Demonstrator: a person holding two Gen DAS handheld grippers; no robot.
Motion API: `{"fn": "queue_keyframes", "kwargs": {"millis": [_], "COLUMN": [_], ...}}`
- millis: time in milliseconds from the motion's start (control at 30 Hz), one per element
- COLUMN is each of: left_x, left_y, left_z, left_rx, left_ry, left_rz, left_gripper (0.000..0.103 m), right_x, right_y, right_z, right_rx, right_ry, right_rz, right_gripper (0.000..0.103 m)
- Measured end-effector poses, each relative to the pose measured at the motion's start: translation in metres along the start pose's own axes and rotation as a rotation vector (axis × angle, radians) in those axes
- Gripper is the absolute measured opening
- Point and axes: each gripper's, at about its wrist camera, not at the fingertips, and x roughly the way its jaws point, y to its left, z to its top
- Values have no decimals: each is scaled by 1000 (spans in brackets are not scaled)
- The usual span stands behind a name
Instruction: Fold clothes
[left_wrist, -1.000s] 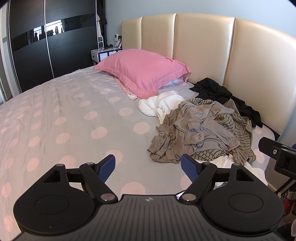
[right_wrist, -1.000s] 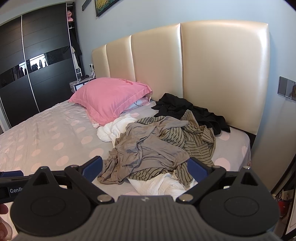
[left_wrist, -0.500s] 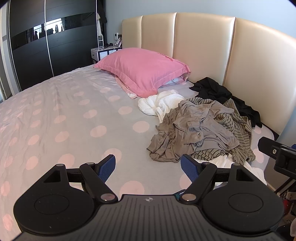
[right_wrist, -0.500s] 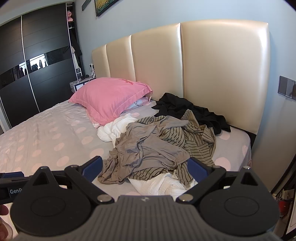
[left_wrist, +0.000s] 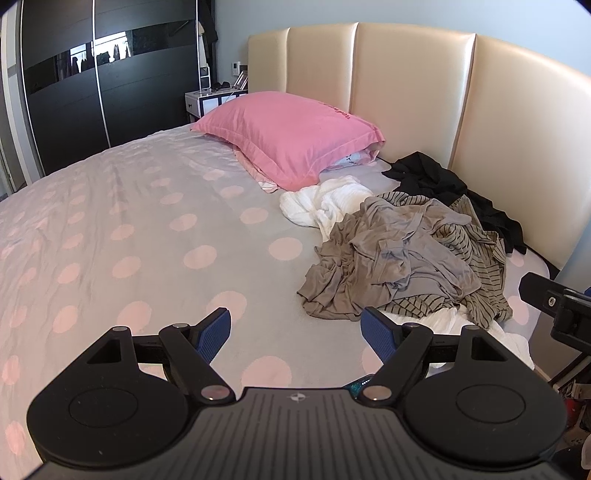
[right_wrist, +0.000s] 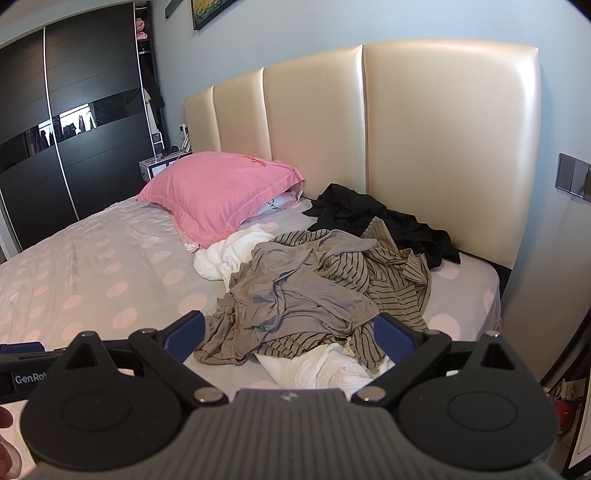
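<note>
A: Start at the left gripper (left_wrist: 295, 338). What is it doing?

B: Its 2 blue-padded fingers (left_wrist: 213, 334) stand wide apart with nothing between them, above the spotted bedsheet (left_wrist: 147, 236). The right gripper (right_wrist: 290, 338) is spread just as wide and holds nothing; its fingers frame the near edge of the clothes pile (right_wrist: 314, 295).

A: Where do the clothes lie?

B: Heaped on the bed near the cream headboard (right_wrist: 443, 147), at the right side of the left wrist view. A grey-brown top (left_wrist: 388, 266) lies over a striped garment (left_wrist: 476, 258), white cloth (left_wrist: 325, 203) shows at the far and near edges, and a black garment (right_wrist: 369, 218) lies against the headboard. The pink pillow (left_wrist: 291, 144) sits just beside the white cloth.

A: Anything different from 1 second ago?

B: Very little. The left wrist view has crept slightly, so the pile sits a touch higher in frame. The right wrist view matches, and neither gripper has closed or touched the clothes.
</note>
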Motion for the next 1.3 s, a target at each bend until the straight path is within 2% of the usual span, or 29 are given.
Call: {"fn": "queue_keyframes", "kwargs": {"millis": [500, 733, 800, 967, 1133, 1300], "left_x": [9, 16, 21, 41, 69, 99], "left_y": [10, 21, 24, 34, 50, 67], "left_z": [-7, -10, -11, -17, -32, -48], "left_rx": [-13, -17, -7, 13, 4, -9], "left_ry": [43, 70, 98, 205, 303, 399], "left_rz": [7, 19, -1, -29, -21, -9], "left_gripper": [77, 77, 77, 77, 77, 77], "right_x": [6, 25, 40, 94, 139, 182], "right_y": [-2, 1, 1, 13, 24, 23], "right_z": [2, 7, 9, 10, 9, 17], "right_rx": [8, 27, 52, 1, -110, -168], "right_ry": [42, 105, 154, 374, 467, 478], "right_rz": [18, 122, 165, 243, 219, 191], "right_gripper": [99, 99, 99, 99, 99, 98]}}
